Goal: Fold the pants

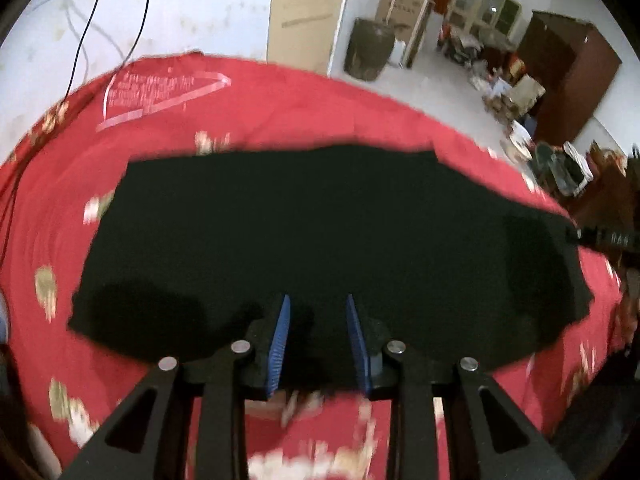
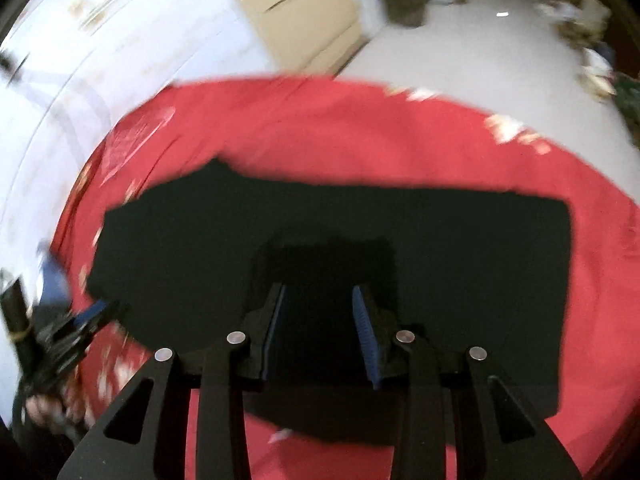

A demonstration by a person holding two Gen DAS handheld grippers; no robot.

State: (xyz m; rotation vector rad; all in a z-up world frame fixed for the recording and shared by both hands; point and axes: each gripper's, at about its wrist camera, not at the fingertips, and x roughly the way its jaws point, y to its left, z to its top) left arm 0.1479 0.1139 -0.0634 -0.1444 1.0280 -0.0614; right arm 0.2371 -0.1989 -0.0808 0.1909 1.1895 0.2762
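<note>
Left gripper (image 1: 317, 300) jaws spread, nothing between the blue pads, hanging over the near edge of the black pants (image 1: 320, 240). Pants lie flat, folded into a wide dark slab on the red cloth (image 1: 280, 112). Right gripper (image 2: 319, 290) also spread and empty, above the pants' near half. Both views motion-blurred. Beige door (image 1: 304, 12) behind.

Black pants (image 1: 320, 240) under blue-padded black left gripper (image 1: 318, 300); beyond and around, red cloth (image 1: 304, 100) with pale flower pattern and white print.
</note>
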